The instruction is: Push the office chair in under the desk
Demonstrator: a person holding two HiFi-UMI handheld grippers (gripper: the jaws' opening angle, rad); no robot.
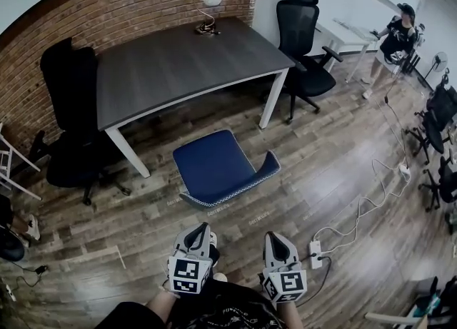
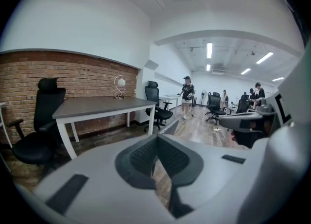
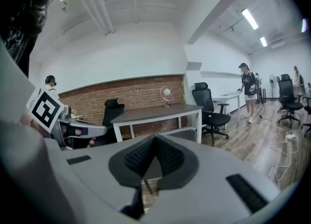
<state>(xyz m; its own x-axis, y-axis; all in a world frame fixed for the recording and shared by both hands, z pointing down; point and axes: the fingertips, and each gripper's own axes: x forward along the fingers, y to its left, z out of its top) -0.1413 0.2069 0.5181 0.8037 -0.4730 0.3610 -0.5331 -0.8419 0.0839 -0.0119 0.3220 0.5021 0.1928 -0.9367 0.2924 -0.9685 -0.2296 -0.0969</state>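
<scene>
A blue office chair (image 1: 218, 167) with a white-trimmed backrest stands on the wood floor in front of the dark-topped desk (image 1: 178, 63) with white legs. Its seat is outside the desk, its backrest towards me. My left gripper (image 1: 202, 229) and right gripper (image 1: 273, 237) are side by side at the bottom of the head view, a short way behind the backrest and apart from it. Both are shut with nothing between the jaws. The left gripper (image 2: 156, 138) looks at the desk (image 2: 99, 106). The right gripper (image 3: 155, 138) points at the chair's backrest rim (image 3: 177, 132).
A black office chair (image 1: 71, 128) stands at the desk's left end, another (image 1: 303, 42) at its right end. A globe lamp (image 1: 208, 6) sits on the desk by the brick wall. A power strip (image 1: 315, 252) with white cables lies right of me. A person (image 1: 396, 42) stands far right.
</scene>
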